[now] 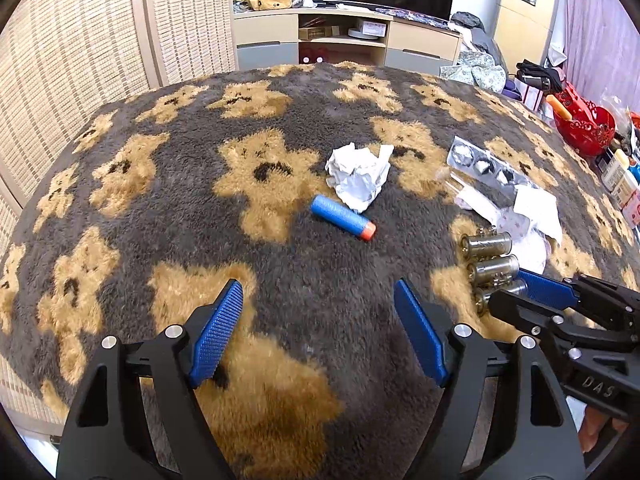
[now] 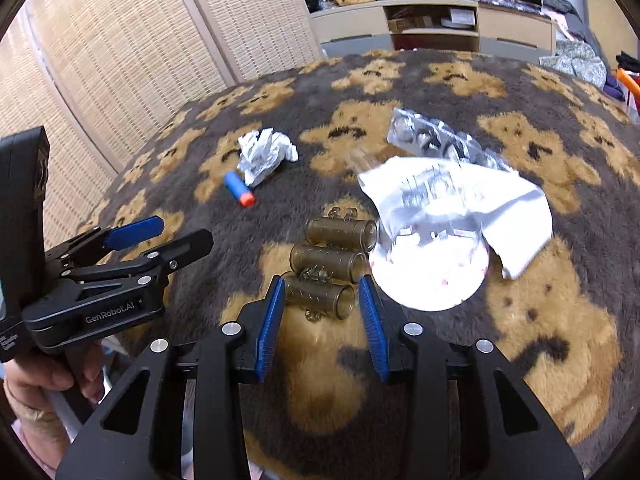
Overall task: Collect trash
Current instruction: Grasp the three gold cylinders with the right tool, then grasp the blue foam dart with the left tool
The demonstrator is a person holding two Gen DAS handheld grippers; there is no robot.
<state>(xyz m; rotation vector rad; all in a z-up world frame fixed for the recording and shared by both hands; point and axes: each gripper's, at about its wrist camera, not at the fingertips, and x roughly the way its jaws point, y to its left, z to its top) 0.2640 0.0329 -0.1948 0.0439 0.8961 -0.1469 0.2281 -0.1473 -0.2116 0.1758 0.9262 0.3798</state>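
Trash lies on a bear-patterned rug (image 1: 200, 208): a crumpled white paper ball (image 1: 358, 178) (image 2: 264, 154), a blue foam dart with an orange tip (image 1: 343, 218) (image 2: 239, 189), a silver blister pack (image 1: 486, 168) (image 2: 440, 140), white wrappers (image 1: 520, 220) (image 2: 448, 232) and a clear plastic piece of three joined tubes (image 1: 488, 268) (image 2: 332, 264). My left gripper (image 1: 318, 312) (image 2: 180, 232) is open and empty, hovering short of the dart. My right gripper (image 2: 322, 304) (image 1: 516, 292) is open, its pads on either side of the nearest tube; contact is unclear.
A woven screen (image 1: 80, 60) stands on the left. A TV cabinet (image 1: 344, 40) with shelves and clutter is behind the rug. A red basket (image 1: 584, 124) and boxes sit at the right edge.
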